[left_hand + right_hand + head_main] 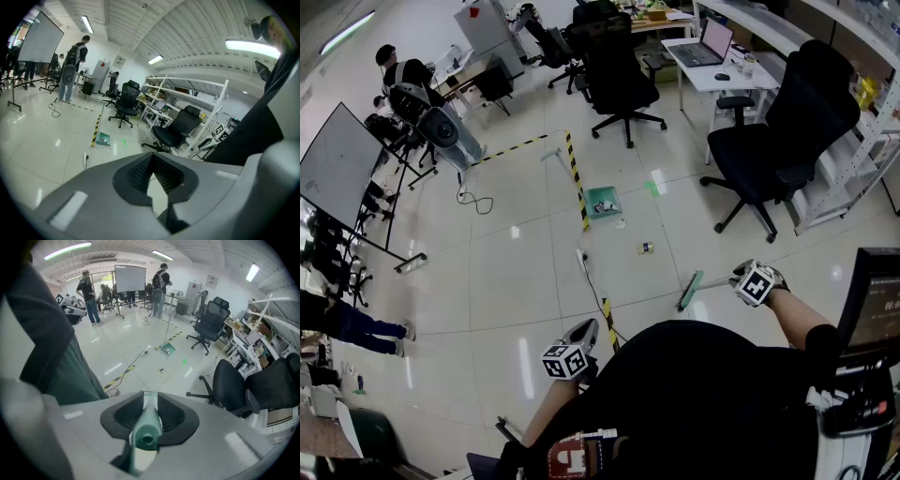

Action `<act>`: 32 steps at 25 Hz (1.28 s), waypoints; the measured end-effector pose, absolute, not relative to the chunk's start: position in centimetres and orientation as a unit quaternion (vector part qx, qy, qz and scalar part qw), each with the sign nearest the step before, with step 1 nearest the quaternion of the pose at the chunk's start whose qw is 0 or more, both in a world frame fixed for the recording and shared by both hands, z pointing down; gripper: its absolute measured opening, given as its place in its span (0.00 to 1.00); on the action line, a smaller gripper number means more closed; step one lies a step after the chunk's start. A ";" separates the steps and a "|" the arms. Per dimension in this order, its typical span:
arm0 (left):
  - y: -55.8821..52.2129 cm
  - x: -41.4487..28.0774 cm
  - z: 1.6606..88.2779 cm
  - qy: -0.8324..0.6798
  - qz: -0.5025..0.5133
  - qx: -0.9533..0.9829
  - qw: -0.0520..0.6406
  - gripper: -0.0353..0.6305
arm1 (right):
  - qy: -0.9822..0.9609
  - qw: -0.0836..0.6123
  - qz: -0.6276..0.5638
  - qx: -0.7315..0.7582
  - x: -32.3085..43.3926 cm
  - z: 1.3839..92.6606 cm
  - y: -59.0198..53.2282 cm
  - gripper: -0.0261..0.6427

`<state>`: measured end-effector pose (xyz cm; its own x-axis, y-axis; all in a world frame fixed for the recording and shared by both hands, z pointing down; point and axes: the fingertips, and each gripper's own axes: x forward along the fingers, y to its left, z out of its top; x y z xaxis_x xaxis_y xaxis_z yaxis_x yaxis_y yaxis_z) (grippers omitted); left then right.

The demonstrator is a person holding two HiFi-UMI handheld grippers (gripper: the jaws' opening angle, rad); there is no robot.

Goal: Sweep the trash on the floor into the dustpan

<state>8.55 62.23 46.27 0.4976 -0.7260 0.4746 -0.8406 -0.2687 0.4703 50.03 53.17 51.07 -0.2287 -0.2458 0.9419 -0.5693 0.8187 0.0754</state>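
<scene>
Right tool [150,397] tight around green broom handle [148,426]

My head camera sits high and looks steeply down past my own dark chest onto the pale floor [516,272]. It catches my left gripper [581,336] and right gripper [736,278] close in at the bottom of the frame.

The left gripper's camera rides just behind its fingers [138,171]. It faces low and nearly level across the room.

The right gripper's camera sits just behind its own fingers [171,416]. It looks along the green handle [147,425], out and slightly down over the floor.

All three views share the green dustpan [602,202], the striped tape [577,183] beside it and the black chair [778,141], all far from every lens.
</scene>
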 end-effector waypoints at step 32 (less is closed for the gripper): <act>48.2 -4.7 47.9 -0.576 0.122 0.689 0.422 0.06 | -0.731 0.580 0.273 0.234 31.9 62.7 19.4 0.17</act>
<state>-4.66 48.17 47.92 0.3063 -0.6914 0.6543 -0.8970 0.0205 0.4416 31.93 19.42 62.71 -0.2184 -0.0256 0.9755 -0.6589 0.7412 -0.1280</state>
